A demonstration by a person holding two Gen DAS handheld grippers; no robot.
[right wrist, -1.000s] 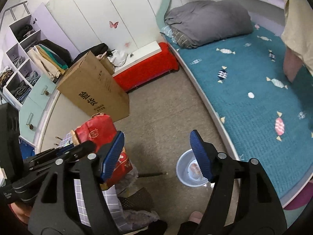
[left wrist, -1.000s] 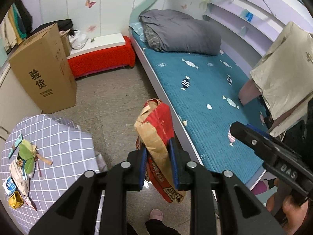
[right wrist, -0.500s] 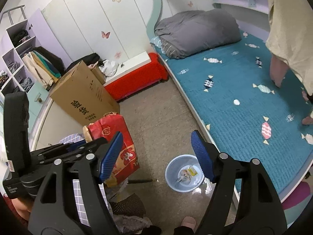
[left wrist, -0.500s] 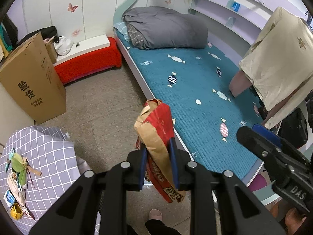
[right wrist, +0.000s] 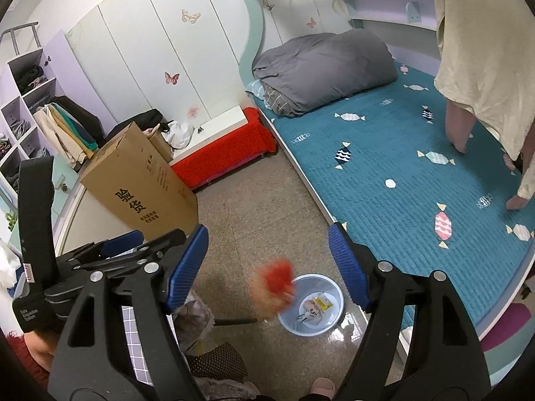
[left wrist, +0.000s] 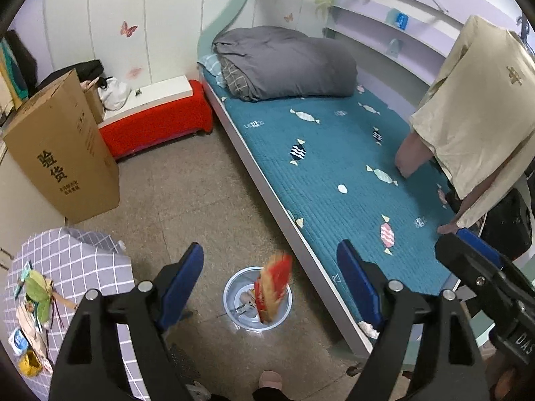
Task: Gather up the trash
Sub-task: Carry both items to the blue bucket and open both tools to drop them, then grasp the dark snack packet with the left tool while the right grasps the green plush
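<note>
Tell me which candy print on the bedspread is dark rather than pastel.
The navy candy print with white wavy stripes near the bed's floor-side edge; the other candies are pale white, mint or pink.

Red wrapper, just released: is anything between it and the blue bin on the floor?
Nothing visible. The red wrapper is blurred in mid-air directly over the blue bin, below the left gripper, whose jaws are opening with nothing between them.

Two fisheye views, each from a camera riding on a handheld gripper, look steeply down and forward between its own blue-padded fingers. Both share the floor, the bin (left wrist: 257,300) (right wrist: 311,304), the cardboard box (left wrist: 63,153) (right wrist: 140,183) and the bed (left wrist: 334,173) (right wrist: 401,180), all from standing height.
</note>
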